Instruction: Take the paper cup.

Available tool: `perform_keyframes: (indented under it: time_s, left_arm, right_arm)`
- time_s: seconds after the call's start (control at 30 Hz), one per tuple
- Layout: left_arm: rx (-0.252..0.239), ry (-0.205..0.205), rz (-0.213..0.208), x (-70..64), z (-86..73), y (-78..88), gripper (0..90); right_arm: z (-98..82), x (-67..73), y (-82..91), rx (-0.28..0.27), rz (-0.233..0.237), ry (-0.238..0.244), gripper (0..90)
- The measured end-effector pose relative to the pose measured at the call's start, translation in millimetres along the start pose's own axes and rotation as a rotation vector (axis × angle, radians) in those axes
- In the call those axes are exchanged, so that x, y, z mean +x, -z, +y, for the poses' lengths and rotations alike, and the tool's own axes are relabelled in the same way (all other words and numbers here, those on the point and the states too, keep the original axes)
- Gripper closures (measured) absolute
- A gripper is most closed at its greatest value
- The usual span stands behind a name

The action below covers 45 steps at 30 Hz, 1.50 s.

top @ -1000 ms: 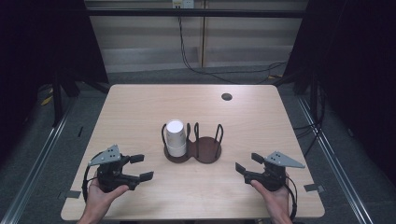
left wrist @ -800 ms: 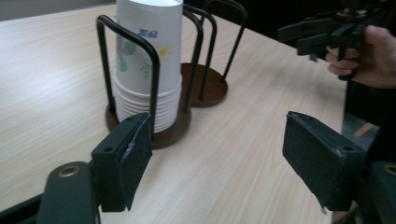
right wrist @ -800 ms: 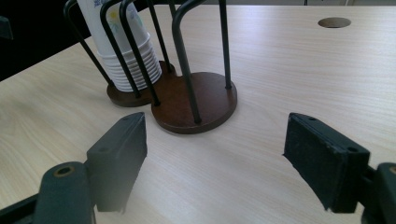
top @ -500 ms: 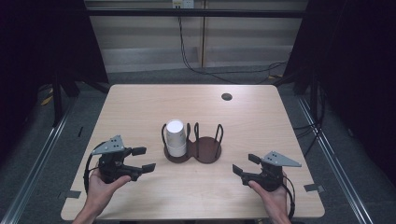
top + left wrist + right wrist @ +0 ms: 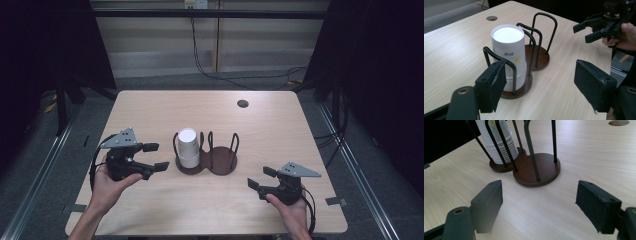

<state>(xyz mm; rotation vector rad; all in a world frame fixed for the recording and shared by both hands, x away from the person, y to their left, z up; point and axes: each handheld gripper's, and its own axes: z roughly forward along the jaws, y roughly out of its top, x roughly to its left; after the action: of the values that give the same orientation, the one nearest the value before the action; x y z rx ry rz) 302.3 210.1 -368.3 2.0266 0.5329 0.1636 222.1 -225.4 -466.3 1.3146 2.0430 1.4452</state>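
Observation:
A stack of white paper cups (image 5: 188,147) stands upside down in the left bay of a brown wooden cup holder (image 5: 223,160) with black wire loops, at the table's middle. The right bay is empty. My left gripper (image 5: 156,156) hovers open just left of the cups, jaws pointing at them. In the left gripper view the cups (image 5: 509,50) and holder (image 5: 537,56) lie close ahead of the open left gripper (image 5: 541,87). My right gripper (image 5: 260,177) is open at the front right, apart from the holder. Its own view shows the holder (image 5: 541,167), the cups (image 5: 499,147) and the right gripper (image 5: 539,205).
A round cable hole (image 5: 243,103) is set in the light wooden table (image 5: 280,135) at the far right. Dark floor and metal rails surround the table. The right gripper (image 5: 586,30), held by a hand, shows beyond the holder in the left gripper view.
My left gripper has risen and moved forward and right, closer to the cup stack. The right gripper has barely shifted.

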Motion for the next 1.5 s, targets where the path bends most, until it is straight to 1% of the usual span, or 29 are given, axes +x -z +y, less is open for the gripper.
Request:
perform_keyframes:
  time_s: [0.03, 0.1, 0.17, 0.33, 0.37, 0.43, 0.47, 0.5, 0.53, 0.63, 0.73, 0.77, 0.8, 0.9, 0.93, 0.97, 1.0, 1.07, 1.13, 1.17, 1.2, 1.23, 1.27, 1.3, 1.33, 1.37, 1.43, 1.5]
  left_arm:
    - [0.000, 0.000, 0.000, 0.0, 0.0, 0.0, 26.2]
    - [0.015, -0.001, 0.009, 3.1, 4.3, -1.6, 26.6]
    - [0.007, 0.004, 0.010, 7.4, 9.4, -1.6, 26.8]
    - [0.023, -0.003, 0.012, 12.2, 17.6, -2.9, 26.3]
    - [0.021, 0.007, 0.007, 13.2, 18.8, -3.6, 25.0]
    - [0.025, 0.004, 0.006, 15.1, 21.1, -4.5, 24.9]
    - [0.019, 0.013, 0.005, 16.9, 23.2, -5.6, 24.5]
    - [0.019, 0.013, 0.005, 16.9, 23.2, -5.6, 24.5]
    - [0.024, 0.010, 0.011, 18.7, 25.4, -7.1, 24.5]
    - [0.024, 0.013, 0.006, 19.7, 28.1, -9.3, 24.2]
    - [0.033, 0.006, 0.011, 19.6, 31.5, -11.7, 24.2]
    - [0.033, 0.001, 0.005, 20.3, 33.3, -12.2, 25.8]
    - [0.022, 0.009, -0.003, 21.4, 36.8, -13.6, 26.6]
    - [0.033, 0.002, 0.001, 23.4, 40.4, -15.9, 27.4]
    - [0.041, 0.008, -0.004, 24.3, 42.3, -18.3, 27.4]
    - [0.055, 0.003, 0.001, 26.2, 44.9, -21.7, 27.4]
    - [0.055, 0.003, 0.001, 26.2, 44.9, -21.7, 27.4]
    - [0.070, 0.005, -0.002, 28.8, 47.0, -25.9, 27.3]
    - [0.101, 0.003, -0.006, 31.4, 50.3, -32.3, 27.1]
    - [0.106, 0.007, -0.007, 31.7, 51.1, -33.7, 27.1]
    - [0.124, 0.005, 0.001, 30.6, 52.7, -35.5, 26.8]
    - [0.124, 0.005, 0.001, 30.6, 52.7, -35.5, 26.0]
    - [0.140, -0.008, 0.005, 27.6, 54.8, -38.2, 25.9]
    - [0.145, -0.011, 0.004, 26.9, 55.6, -38.9, 25.9]
    - [0.151, -0.019, 0.016, 26.3, 56.9, -39.9, 26.3]
    - [0.151, -0.018, 0.020, 26.2, 57.8, -41.0, 26.3]
    - [0.159, -0.022, 0.021, 27.7, 59.2, -41.7, 26.8]
    - [0.167, -0.016, 0.015, 29.6, 60.7, -44.5, 27.3]
  right_arm:
    - [0.0, 0.0, 0.0, 0.000, 0.000, 0.000, 21.0]
    - [-0.4, 0.1, -1.0, 0.012, 0.016, -0.002, 21.0]
    - [-0.8, 0.6, -1.9, 0.021, 0.026, 0.004, 20.8]
    - [-0.7, 1.1, -2.8, 0.030, 0.021, 0.005, 20.8]
    - [-0.7, 1.2, -3.0, 0.030, 0.024, 0.006, 20.9]
    - [-0.6, 1.3, -3.1, 0.031, 0.023, 0.008, 20.8]
    - [-0.7, 1.4, -3.4, 0.032, 0.028, 0.010, 20.9]
    - [-0.7, 1.4, -3.4, 0.032, 0.028, 0.010, 20.9]
    - [-0.7, 1.4, -3.6, 0.033, 0.030, 0.010, 20.8]
    - [-0.4, 1.7, -2.9, 0.028, 0.031, 0.011, 21.6]
    - [-0.4, 1.6, -3.0, 0.028, 0.035, 0.012, 21.6]
    - [-0.2, 1.5, -3.3, 0.024, 0.037, 0.015, 21.6]
    - [-0.2, 1.5, -3.4, 0.025, 0.038, 0.015, 21.6]
    - [-0.2, 2.0, -3.5, 0.027, 0.036, 0.016, 21.6]
    - [-0.3, 1.8, -3.8, 0.033, 0.032, 0.015, 21.6]
    - [-0.8, 0.9, -4.4, 0.046, 0.025, 0.007, 21.7]
    - [-0.8, 0.9, -4.4, 0.046, 0.025, 0.007, 21.7]
    - [-0.6, 0.3, -3.9, 0.042, 0.025, 0.007, 21.7]
    - [-0.7, 0.3, -3.8, 0.043, 0.026, 0.008, 21.7]
    - [-0.7, 0.4, -3.9, 0.044, 0.027, 0.009, 21.7]
    - [-0.7, 0.6, -4.0, 0.043, 0.028, 0.010, 21.7]
    - [-0.7, 0.6, -4.0, 0.043, 0.028, 0.010, 21.7]
    - [-0.6, 1.4, -3.7, 0.042, 0.032, 0.010, 21.7]
    - [-0.6, 1.7, -3.6, 0.043, 0.031, 0.012, 21.7]
    - [-0.7, 1.7, -3.8, 0.045, 0.031, 0.014, 21.7]
    - [-0.8, 1.5, -4.4, 0.049, 0.027, 0.015, 21.7]
    - [-0.8, 1.3, -4.4, 0.050, 0.024, 0.014, 21.7]
    - [-0.7, 1.4, -3.7, 0.049, 0.025, 0.013, 21.7]
